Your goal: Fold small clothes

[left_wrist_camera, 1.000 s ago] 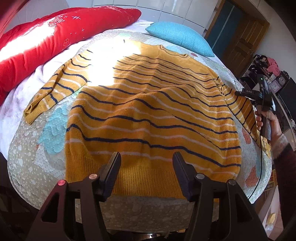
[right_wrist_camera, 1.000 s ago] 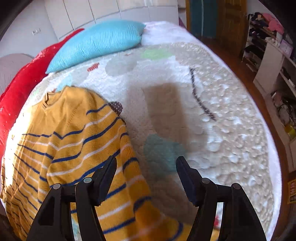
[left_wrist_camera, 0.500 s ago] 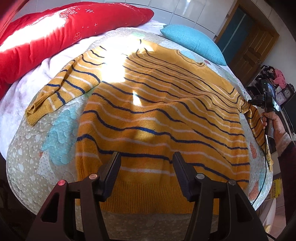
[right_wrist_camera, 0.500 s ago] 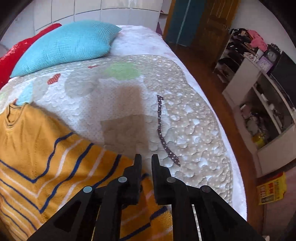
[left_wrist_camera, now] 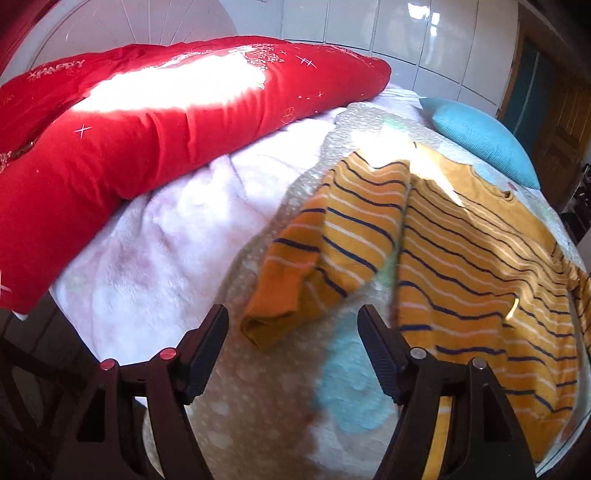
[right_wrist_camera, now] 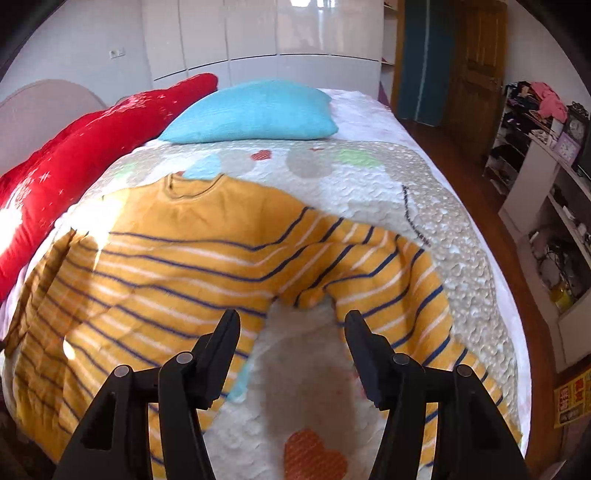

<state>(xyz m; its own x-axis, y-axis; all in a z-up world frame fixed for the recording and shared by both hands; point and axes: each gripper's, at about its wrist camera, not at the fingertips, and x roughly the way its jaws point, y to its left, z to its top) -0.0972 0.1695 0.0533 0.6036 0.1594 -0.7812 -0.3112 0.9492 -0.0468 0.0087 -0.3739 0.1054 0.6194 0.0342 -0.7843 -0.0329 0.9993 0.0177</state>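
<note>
A mustard-yellow sweater (left_wrist_camera: 476,266) with navy and white stripes lies spread on the patterned quilt (left_wrist_camera: 266,398). In the left wrist view its left sleeve (left_wrist_camera: 325,251) stretches toward me, cuff (left_wrist_camera: 273,317) nearest. My left gripper (left_wrist_camera: 293,323) hovers just before that cuff, jaws opening, nothing between them. In the right wrist view the sweater (right_wrist_camera: 166,266) fills the left, and its right sleeve (right_wrist_camera: 399,288) lies bent in an arc. My right gripper (right_wrist_camera: 291,328) hangs over bare quilt inside that arc, jaws opening and empty.
A long red pillow (left_wrist_camera: 147,129) and white fleece blanket (left_wrist_camera: 166,251) lie left of the sweater. A turquoise pillow (right_wrist_camera: 255,114) sits at the bed's head. White wardrobes (right_wrist_camera: 258,33), a wooden door (right_wrist_camera: 476,66) and cluttered shelves (right_wrist_camera: 546,184) stand beyond the bed's right edge.
The left gripper swung left from the sweater's hem to the left sleeve cuff. The right gripper pinched shut at the right sleeve, then pulled back and up and opened; that sleeve now lies bent.
</note>
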